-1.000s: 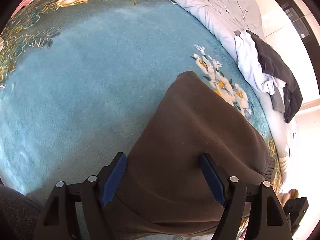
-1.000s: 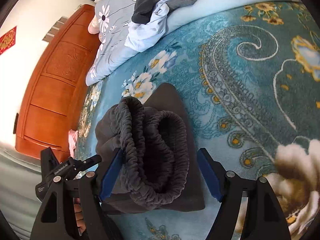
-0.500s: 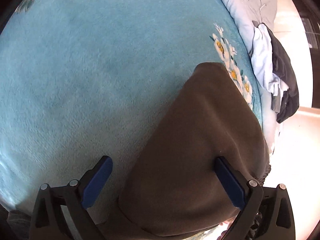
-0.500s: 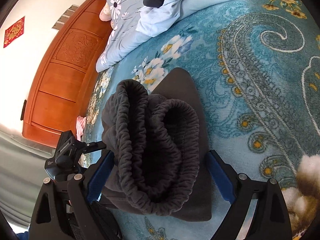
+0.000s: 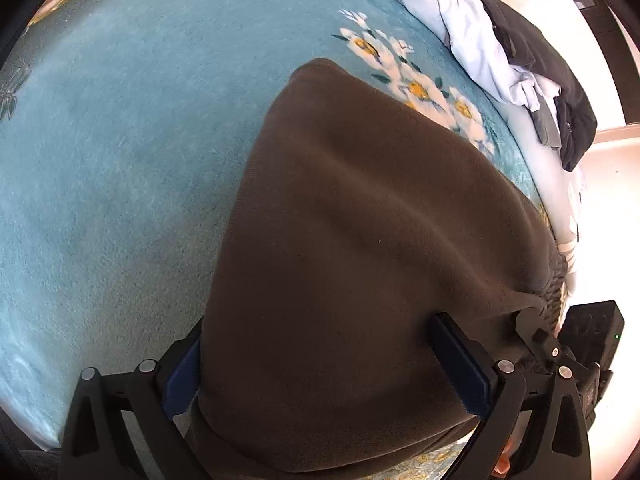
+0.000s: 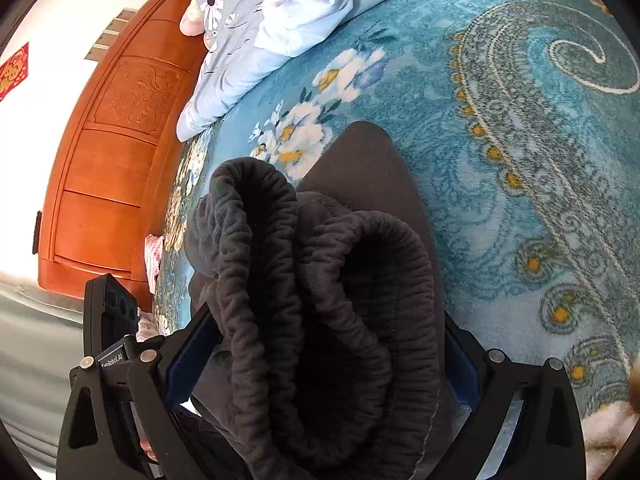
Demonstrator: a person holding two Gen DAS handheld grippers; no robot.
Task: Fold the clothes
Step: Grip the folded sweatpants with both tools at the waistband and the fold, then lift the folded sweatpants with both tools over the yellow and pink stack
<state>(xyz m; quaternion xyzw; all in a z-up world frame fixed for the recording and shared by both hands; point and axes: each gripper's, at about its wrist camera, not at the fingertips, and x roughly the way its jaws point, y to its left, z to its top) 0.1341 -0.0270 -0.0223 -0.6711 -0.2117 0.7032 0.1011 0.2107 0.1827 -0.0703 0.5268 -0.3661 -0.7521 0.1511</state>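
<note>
Both the left gripper and right gripper straddle the folded dark trousers near the bed's edge, jaws apart. Risk: lifting away may snag the elastic waistband and undo the fold.

Both wrist cams close, angled down; share folded trousers.

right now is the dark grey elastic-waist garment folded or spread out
Folded: the dark grey elastic-waist garment lies in a compact stack on the teal floral blanket, its gathered waistband doubled over.
</note>
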